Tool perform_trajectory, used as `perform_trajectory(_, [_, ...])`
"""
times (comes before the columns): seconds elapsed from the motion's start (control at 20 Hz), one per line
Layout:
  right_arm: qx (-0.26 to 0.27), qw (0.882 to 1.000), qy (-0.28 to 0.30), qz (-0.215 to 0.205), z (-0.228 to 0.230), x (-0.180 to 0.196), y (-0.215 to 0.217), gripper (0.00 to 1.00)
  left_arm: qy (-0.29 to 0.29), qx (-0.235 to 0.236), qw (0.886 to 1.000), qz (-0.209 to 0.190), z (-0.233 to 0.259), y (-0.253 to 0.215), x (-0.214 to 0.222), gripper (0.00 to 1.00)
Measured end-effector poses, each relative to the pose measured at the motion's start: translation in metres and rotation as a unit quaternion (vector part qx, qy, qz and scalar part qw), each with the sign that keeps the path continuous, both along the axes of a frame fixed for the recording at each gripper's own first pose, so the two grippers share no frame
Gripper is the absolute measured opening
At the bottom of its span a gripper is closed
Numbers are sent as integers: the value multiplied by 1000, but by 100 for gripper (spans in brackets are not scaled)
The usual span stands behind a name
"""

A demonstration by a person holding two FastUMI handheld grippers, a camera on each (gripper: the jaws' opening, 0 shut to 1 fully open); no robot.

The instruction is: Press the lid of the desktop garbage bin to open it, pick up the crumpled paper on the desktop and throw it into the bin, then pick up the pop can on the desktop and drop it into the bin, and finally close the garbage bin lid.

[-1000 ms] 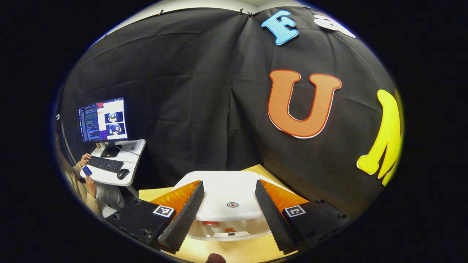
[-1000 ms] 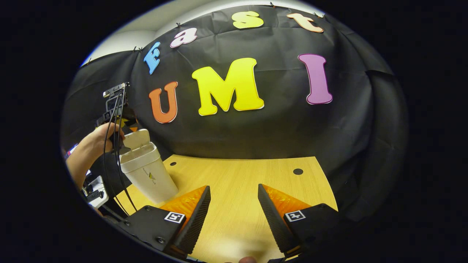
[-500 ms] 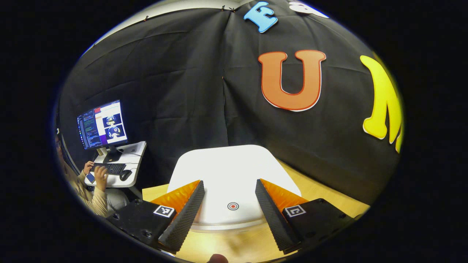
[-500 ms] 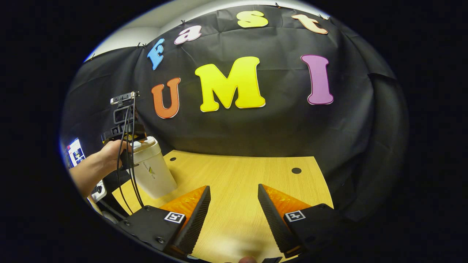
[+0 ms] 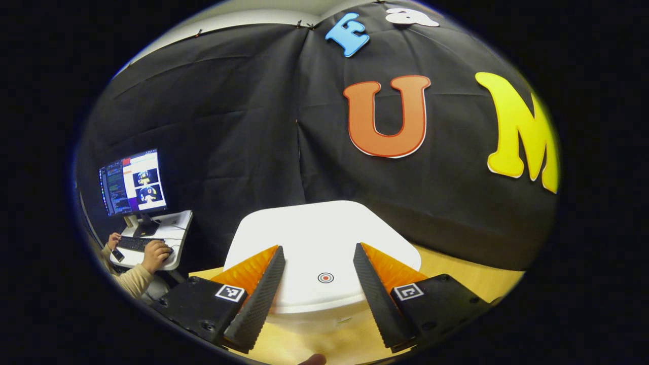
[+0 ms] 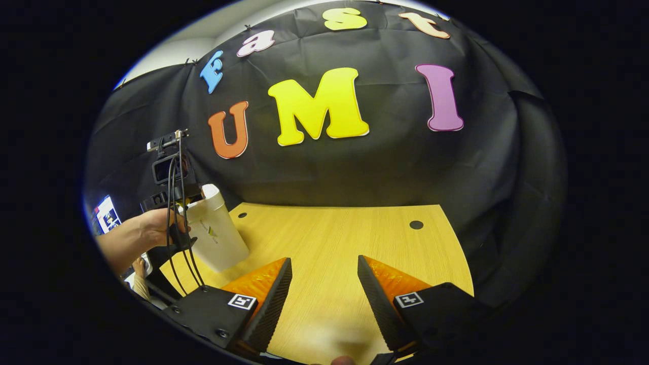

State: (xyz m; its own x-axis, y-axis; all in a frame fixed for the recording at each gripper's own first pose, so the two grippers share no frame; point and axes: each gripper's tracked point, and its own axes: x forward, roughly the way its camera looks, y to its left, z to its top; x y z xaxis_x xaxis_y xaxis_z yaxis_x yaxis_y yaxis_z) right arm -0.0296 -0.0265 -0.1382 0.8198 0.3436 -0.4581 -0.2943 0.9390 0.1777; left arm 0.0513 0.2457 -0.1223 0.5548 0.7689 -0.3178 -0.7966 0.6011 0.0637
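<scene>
The white desktop bin (image 5: pixel 324 238) stands close in front in the left gripper view, its lid (image 5: pixel 314 228) down flat with a small red ring mark (image 5: pixel 325 277) near the front edge. My left gripper (image 5: pixel 315 304) is open, its fingers spread on either side of that mark just above the lid. In the right gripper view the bin (image 6: pixel 218 238) stands at the table's left end, and a hand (image 6: pixel 149 230) holds the left gripper (image 6: pixel 193 196) at its top. My right gripper (image 6: pixel 320 309) hovers open over bare wood with nothing between its fingers.
The wooden table (image 6: pixel 329 238) has two small round holes (image 6: pixel 416 224) near its back edge. Beyond the table's left end, a person's hand (image 5: pixel 154 251) rests on a keyboard at a side desk with a lit monitor (image 5: pixel 133 181).
The bin lid, part raised with a can showing inside a second ago, has come down flat under my left gripper. The right gripper has barely moved.
</scene>
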Motion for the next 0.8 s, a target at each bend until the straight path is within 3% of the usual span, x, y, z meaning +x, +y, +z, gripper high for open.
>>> perform_trajectory(0.05, [-1, 1000, -4, 2, 1, 0, 2, 83, -3, 10, 1000, -3, 3, 0, 1, 90])
perform_trajectory(0.25, [-1, 1000, -24, 2, 10, 7, 9, 83, 3, 38, 999, -18, 12, 0, 6, 88])
perform_trajectory(0.35, [-1, 1000, -30, -3, 14, 7, 10, 83, -14, 26, 998, -48, 14, -4, 14, 86])
perform_trajectory(0.45, [-3, 999, -42, -4, 20, 7, 14, 83, -33, 45, 996, -73, 40, -9, 16, 88])
perform_trajectory(0.6, [-8, 997, -75, -12, 38, 15, 19, 83, -75, 66, 985, -140, 79, -28, 24, 91])
perform_trajectory(0.8, [-4, 990, -135, -32, 76, 30, 25, 83, -114, 64, 960, -247, 106, -79, 6, 91])
